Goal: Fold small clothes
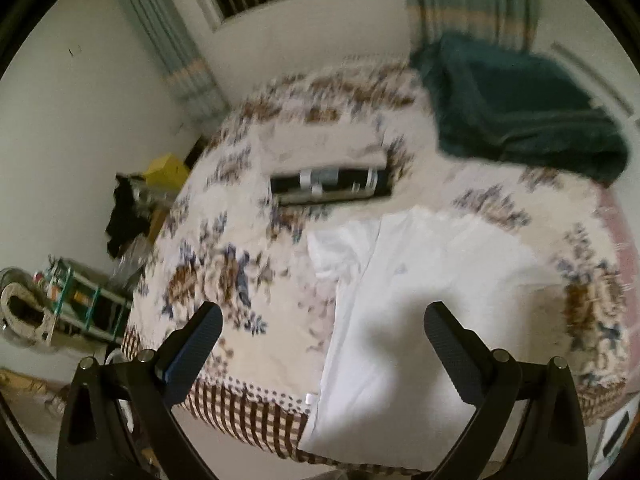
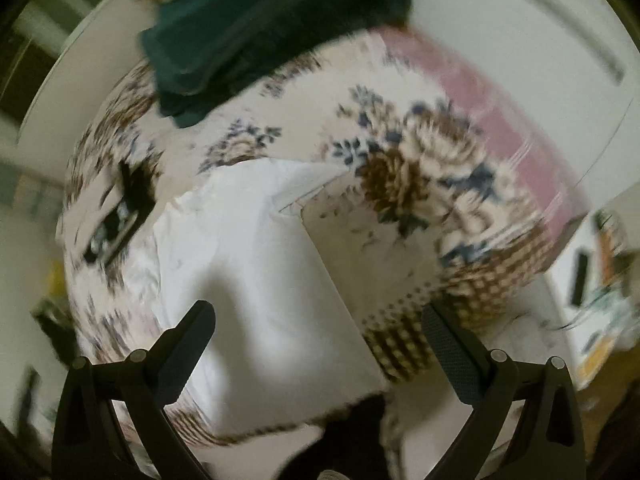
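Observation:
A white garment lies spread on the flowered tablecloth, reaching over the near edge. In the left wrist view my left gripper hovers open above the garment's left edge, with nothing between its fingers. The same white garment fills the middle of the blurred right wrist view, a sleeve or corner pointing right. My right gripper hangs open over its near right part, holding nothing. A folded dark green cloth rests at the far right of the table; this dark green cloth also shows at the far end.
A black object with white bands lies on the tablecloth beyond the garment. A pink cloth runs along the table's right side. Left of the table stand a yellow box, a black item and a green rack. Curtains and a window are behind.

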{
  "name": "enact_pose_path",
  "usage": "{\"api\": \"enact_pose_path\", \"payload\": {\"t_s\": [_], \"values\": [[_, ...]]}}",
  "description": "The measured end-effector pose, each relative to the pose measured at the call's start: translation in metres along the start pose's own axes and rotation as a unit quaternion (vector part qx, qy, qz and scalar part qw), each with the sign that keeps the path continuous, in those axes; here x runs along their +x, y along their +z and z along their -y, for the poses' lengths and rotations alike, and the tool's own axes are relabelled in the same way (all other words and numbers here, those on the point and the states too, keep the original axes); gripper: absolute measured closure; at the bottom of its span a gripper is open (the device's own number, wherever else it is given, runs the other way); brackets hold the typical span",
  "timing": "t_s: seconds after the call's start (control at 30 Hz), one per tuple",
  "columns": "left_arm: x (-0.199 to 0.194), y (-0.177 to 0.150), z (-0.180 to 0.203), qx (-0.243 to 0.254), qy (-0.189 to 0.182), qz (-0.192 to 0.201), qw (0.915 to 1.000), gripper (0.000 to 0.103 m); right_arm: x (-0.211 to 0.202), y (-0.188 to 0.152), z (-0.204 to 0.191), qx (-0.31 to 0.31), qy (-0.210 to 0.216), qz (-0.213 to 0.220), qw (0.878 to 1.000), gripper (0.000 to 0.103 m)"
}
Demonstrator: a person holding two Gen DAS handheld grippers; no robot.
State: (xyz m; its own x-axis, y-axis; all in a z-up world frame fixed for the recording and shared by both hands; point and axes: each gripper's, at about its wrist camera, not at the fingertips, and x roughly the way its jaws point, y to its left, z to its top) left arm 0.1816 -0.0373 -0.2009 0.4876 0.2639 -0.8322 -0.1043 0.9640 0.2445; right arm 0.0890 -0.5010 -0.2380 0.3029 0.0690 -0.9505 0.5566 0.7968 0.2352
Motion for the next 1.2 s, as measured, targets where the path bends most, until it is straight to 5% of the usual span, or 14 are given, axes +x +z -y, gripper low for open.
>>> {"api": "enact_pose_path", "payload": {"t_s": [0.23,0.33,0.37,0.47,0.7,0.73,0.77,0.8,1.03,1.1,1.2], "values": [[0.145,-0.014,0.064,-0.010,0.041,-0.073,0.9964,0.000,0.203,0.093,0.089,0.111,0.063,-0.059,0.990,0.003],[0.199,-0.025,0.090,-0.007,0.055,-0.108,0.9926,0.000,0.279,0.113,0.104,0.130,0.080,-0.083,0.985,0.021],[0.220,-0.030,0.099,-0.007,0.059,-0.124,0.9906,0.000,0.292,0.116,0.107,0.133,0.087,-0.089,0.983,0.030],[0.265,-0.037,0.121,-0.010,0.054,-0.153,0.9867,0.000,0.342,0.133,0.111,0.146,0.119,-0.097,0.977,0.030],[0.320,-0.039,0.162,0.012,0.040,-0.149,0.9879,0.000,0.428,0.178,0.084,0.113,0.152,-0.127,0.973,0.033],[0.324,-0.038,0.164,0.012,0.037,-0.148,0.9882,0.000,0.437,0.183,0.074,0.106,0.157,-0.132,0.973,0.041],[0.328,-0.037,0.166,0.013,0.035,-0.147,0.9884,0.000,0.439,0.186,0.066,0.100,0.160,-0.129,0.974,0.076],[0.330,-0.035,0.168,0.015,0.036,-0.148,0.9883,0.000,0.439,0.190,0.058,0.094,0.158,-0.126,0.975,0.098],[0.329,-0.023,0.172,0.010,0.030,-0.141,0.9896,0.000,0.389,0.239,0.003,0.094,0.236,-0.025,0.967,0.094],[0.329,-0.021,0.169,0.004,0.028,-0.144,0.9892,0.000,0.383,0.236,0.002,0.082,0.209,-0.032,0.974,0.064],[0.329,-0.026,0.165,-0.001,0.026,-0.150,0.9883,0.000,0.381,0.211,0.024,0.102,0.186,-0.040,0.976,0.049]]}}
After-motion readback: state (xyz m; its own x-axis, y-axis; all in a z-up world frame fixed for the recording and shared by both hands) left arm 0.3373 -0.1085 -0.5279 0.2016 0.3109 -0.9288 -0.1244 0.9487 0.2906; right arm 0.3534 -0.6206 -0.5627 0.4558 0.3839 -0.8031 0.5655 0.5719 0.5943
